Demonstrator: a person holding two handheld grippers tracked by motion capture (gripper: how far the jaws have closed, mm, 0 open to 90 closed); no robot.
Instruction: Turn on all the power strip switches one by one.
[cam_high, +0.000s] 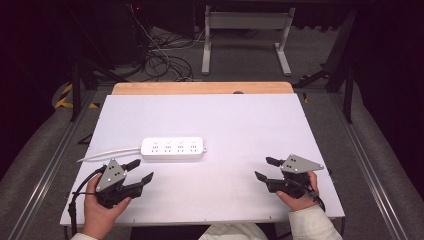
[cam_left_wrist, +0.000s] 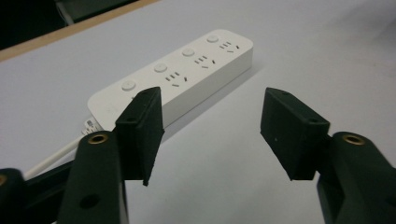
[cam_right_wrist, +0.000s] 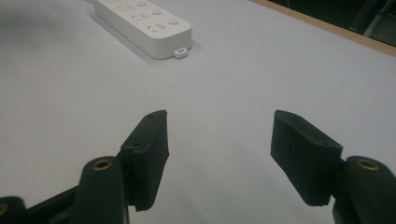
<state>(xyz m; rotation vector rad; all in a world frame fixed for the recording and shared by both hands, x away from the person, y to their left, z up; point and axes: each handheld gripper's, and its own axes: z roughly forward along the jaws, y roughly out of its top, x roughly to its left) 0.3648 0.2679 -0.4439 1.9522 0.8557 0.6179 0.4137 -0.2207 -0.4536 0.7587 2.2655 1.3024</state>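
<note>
A white power strip (cam_high: 173, 148) with several sockets and round buttons lies left of the table's middle, its white cable (cam_high: 107, 154) trailing off to the left. My left gripper (cam_high: 141, 170) is open just in front of the strip's left end, nothing between its jaws. In the left gripper view the power strip (cam_left_wrist: 187, 74) lies just beyond the open left gripper (cam_left_wrist: 212, 133). My right gripper (cam_high: 263, 168) is open near the front right of the table, held apart from everything. The right gripper view shows the power strip (cam_right_wrist: 142, 25) far ahead of the open right gripper (cam_right_wrist: 219, 158).
The white table top (cam_high: 240, 125) has a wooden strip (cam_high: 202, 88) along its far edge. Beyond it stand a white desk frame (cam_high: 245, 35) and tangled cables (cam_high: 165, 60) on the floor. Grey rails (cam_high: 50, 165) run along both sides.
</note>
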